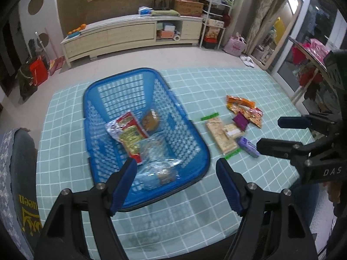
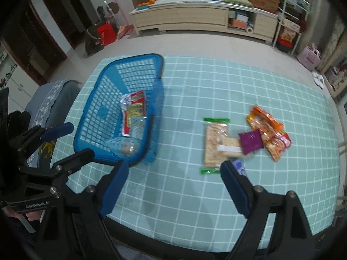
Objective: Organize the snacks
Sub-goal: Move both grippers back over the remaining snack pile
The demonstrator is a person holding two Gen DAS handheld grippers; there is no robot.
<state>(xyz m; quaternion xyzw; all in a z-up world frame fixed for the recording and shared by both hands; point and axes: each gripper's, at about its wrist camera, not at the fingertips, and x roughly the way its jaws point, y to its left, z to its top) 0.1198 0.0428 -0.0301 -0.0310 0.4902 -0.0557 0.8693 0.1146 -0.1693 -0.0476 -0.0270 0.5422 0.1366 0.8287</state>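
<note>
A blue plastic basket (image 1: 121, 73) (image 2: 130, 57) stands on the teal checked tablecloth (image 1: 216, 82) (image 2: 216, 75). In it lie a red-and-yellow packet (image 1: 130, 134) (image 2: 135, 108), a brown round snack (image 1: 150, 120) and a clear-wrapped biscuit (image 1: 160, 171) (image 2: 125, 147). To its right on the cloth lie a cracker pack with green ends (image 1: 220, 136) (image 2: 213, 145), a purple packet (image 1: 240, 121) (image 2: 250, 142), orange packets (image 1: 243, 106) (image 2: 266, 125) and a small lilac pack (image 1: 248, 146) (image 2: 238, 165). My left gripper (image 1: 176, 164) (image 2: 81, 139) hangs open above the basket's near end. My right gripper (image 2: 174, 165) (image 1: 269, 133) is open and empty, between the basket and the loose snacks.
A chair with a grey patterned cushion (image 1: 19, 173) (image 2: 54, 99) stands against the table's left side. The table's front edge (image 2: 195, 244) runs just below the grippers. A long low cabinet (image 1: 130, 32) (image 2: 184, 17) lines the far wall across a bare floor.
</note>
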